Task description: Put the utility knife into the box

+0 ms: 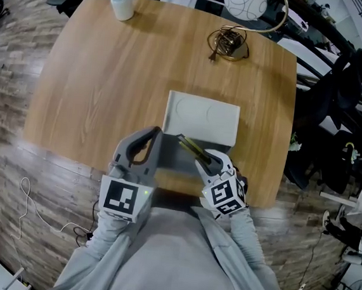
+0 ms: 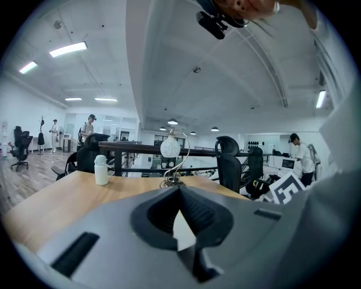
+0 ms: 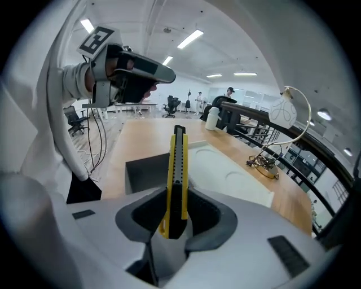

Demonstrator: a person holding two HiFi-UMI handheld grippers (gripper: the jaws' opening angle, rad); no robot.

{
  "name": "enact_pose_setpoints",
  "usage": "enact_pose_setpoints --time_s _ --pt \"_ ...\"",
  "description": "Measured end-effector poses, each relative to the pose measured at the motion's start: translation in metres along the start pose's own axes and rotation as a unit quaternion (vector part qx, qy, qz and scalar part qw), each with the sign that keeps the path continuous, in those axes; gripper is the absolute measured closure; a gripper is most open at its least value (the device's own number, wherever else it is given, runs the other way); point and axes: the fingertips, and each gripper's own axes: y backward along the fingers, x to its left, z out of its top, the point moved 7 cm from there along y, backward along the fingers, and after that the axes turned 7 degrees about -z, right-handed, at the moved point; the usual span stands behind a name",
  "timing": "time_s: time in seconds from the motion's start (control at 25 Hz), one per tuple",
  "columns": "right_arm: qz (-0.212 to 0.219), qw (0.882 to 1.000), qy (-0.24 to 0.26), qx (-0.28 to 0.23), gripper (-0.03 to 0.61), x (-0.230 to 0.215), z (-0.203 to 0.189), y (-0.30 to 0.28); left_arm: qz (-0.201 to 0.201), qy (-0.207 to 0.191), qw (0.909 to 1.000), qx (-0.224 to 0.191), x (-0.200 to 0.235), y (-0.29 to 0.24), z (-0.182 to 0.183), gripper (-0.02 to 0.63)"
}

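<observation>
Pale wood is filling most of the room's foreground: a table [image 1: 104, 83] with a white cup [image 1: 122, 3] at its far corner and a globe lamp [image 1: 244, 3] trailing its cable, office chairs and desks beyond.

Near the front edge, a person is holding two grippers over an open dark grey box [image 3: 144, 172], with its white lid [image 1: 203, 118] lying just behind it. The right gripper [image 3: 176, 195] is clamping the utility knife [image 3: 178, 169] by its tail end, flat sides against the pads, so that most of the yellow-and-black body is sticking out ahead of the jaws and pointing over the box towards the lid. The left gripper [image 2: 179, 189] is hanging beside it with its jaws together and nothing between them.

To my eye the knife is looking light and quite stiff, a slim plastic shell with smooth sides, so it is probably apt to slide or pivot under a loose pinch. Gripping it across the flat faces, as is happening, seems the sound place. Whether the blade is out, I cannot tell.
</observation>
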Motion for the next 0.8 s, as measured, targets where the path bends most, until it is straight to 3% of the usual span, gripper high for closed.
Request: enact_pose_setpoints --time_s 0.28,0.56,0.8 --pt "0.034 0.996 0.061 0.048 0.453 0.006 -0.012 -0.024 -0.005 0.005 1.0 0.005 0.0 0.0 -0.007 0.595" --pt "0.07 0.985 0.128 0.093 0.453 0.013 -0.019 -0.041 0.001 0.01 0.9999 0.005 0.005 -0.002 -0.008 0.595" --pt "0.085 0.977 0.154 0.124 0.453 0.016 -0.025 -0.051 0.006 0.015 0.9998 0.007 0.008 -0.002 -0.01 0.595"
